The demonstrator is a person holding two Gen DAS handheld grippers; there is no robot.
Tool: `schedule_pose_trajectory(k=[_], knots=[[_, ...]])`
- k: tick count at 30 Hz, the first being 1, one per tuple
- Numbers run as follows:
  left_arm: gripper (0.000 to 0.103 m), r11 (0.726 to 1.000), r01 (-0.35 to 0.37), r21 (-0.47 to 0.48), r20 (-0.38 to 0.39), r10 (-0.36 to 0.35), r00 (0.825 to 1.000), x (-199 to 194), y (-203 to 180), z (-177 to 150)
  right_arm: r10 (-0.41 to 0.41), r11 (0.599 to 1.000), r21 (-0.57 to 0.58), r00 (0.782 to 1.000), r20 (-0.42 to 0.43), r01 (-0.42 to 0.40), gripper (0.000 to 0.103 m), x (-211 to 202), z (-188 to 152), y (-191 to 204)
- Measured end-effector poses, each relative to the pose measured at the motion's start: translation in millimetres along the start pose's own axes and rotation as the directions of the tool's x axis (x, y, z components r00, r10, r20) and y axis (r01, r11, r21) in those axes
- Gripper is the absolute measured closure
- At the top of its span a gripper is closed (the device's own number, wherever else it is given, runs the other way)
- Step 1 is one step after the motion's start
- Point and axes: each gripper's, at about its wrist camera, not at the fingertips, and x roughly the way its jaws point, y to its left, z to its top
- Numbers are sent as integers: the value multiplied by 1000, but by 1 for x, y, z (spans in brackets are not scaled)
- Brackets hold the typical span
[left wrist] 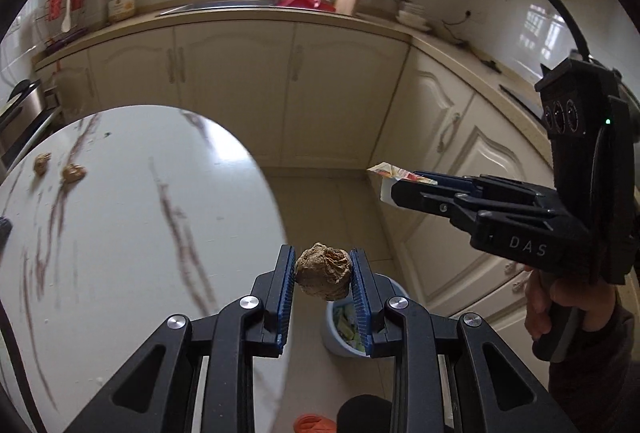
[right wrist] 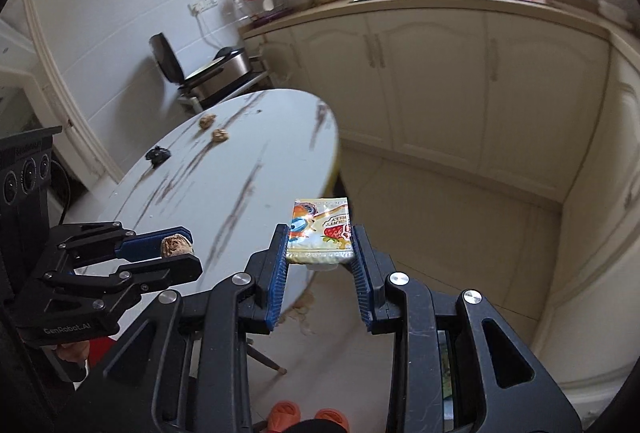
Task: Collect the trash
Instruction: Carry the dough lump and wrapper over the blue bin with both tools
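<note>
Left fingers (left wrist: pixel 323 275) clenched on brown wad (left wrist: pixel 323 271), off the surface's (left wrist: pixel 120 233) edge, above bin (left wrist: pixel 340 329) on floor. Right fingers (right wrist: pixel 320 253) clenched on snack packet (right wrist: pixel 320 229), past the same edge. Two more wads (right wrist: pixel 213 127) near the surface's far edge.

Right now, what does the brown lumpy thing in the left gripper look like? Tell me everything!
The brown crumpled ball looks like wadded paper, wrinkled and tan, roughly round. It is pinched on both sides by the blue ribbed pads of the left gripper, held in the air beyond the table edge, above the floor. Nothing else touches it.
</note>
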Motion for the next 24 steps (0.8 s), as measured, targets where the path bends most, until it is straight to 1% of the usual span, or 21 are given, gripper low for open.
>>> schedule_pose_trajectory(k=[3,5,9,11,13,15,20,24], knots=[[80,998,47,43,-37,-45,998,30,-38,10,-77,994,81,997,17,76,75,-17,-25,-41],[80,995,71,70,-70,-66,995,51,-59,14,-108,985,135,994,15,105,75,-21,-41,-65],[80,989,111,102,-146,-96,985,99,-90,17,-172,957,233,985,-24,173,75,-15,-75,-110],[80,986,116,117,-187,-93,978,126,-98,17,-205,940,268,977,-51,211,75,-8,-89,-127],[80,985,124,119,-233,-93,968,157,-104,18,-202,921,325,976,-75,216,75,-1,-104,-146],[80,986,126,113,-281,-90,955,189,-106,18,-218,900,363,971,-100,240,75,5,-119,-162],[79,983,134,126,-372,-78,925,257,-122,17,-200,871,424,967,-158,250,75,22,-146,-190],[79,982,126,140,-400,-60,915,291,-129,15,-205,845,460,960,-192,272,75,32,-160,-206]])
